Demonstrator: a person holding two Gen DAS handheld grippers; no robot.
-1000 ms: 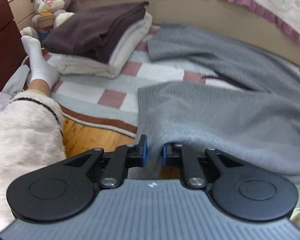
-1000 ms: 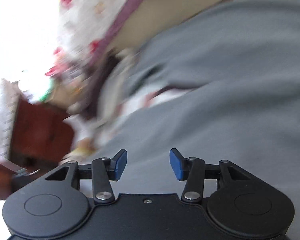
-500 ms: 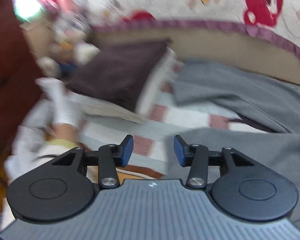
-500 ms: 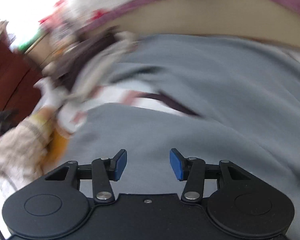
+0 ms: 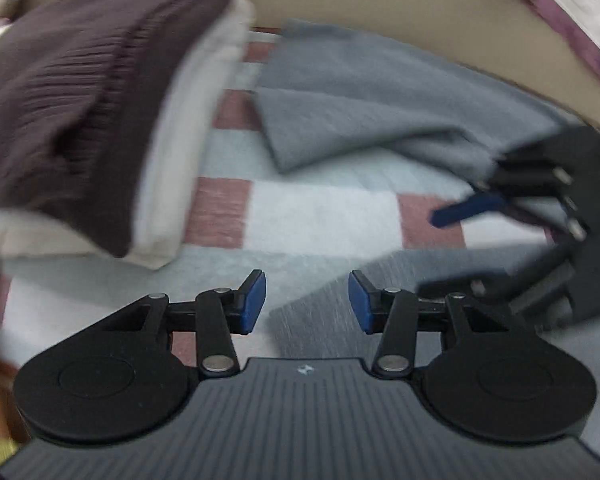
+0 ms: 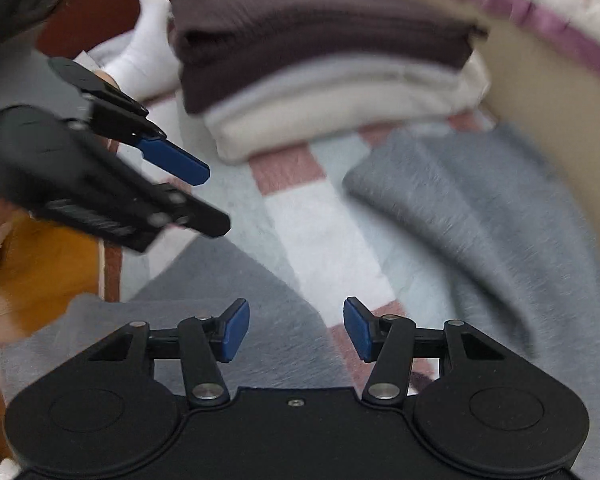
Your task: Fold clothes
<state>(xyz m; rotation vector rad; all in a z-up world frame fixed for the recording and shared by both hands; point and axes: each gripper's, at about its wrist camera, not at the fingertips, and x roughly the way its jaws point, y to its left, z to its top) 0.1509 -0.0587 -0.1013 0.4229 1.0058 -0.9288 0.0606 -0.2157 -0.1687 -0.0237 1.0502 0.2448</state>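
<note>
A grey garment [image 5: 360, 92] lies spread on the checked blanket, its far sleeve reaching toward the folded stack. A nearer fold of it [image 5: 380, 280] lies just ahead of my left gripper [image 5: 307, 304], which hangs open and holds nothing. In the right wrist view the garment [image 6: 480, 208] runs down the right side and under my right gripper [image 6: 296, 328], which is also open and holds nothing. Each gripper shows in the other's view: the right gripper [image 5: 452, 248] at the right edge, the left gripper [image 6: 212, 196] at the left. Both views are blurred.
A folded stack, a dark brown garment [image 5: 80, 80] on cream ones [image 5: 180, 140], sits at the far left of the checked blanket [image 5: 320, 216]. A person's white-socked foot [image 6: 144, 40] rests beside it. The wooden floor [image 6: 40, 264] shows at the blanket's left edge. A beige padded wall [image 5: 420, 16] runs behind.
My left gripper has let go of the grey garment's near edge, opened, and moved forward over the blanket. My right gripper, open throughout, has swung left to face the folded stack.
</note>
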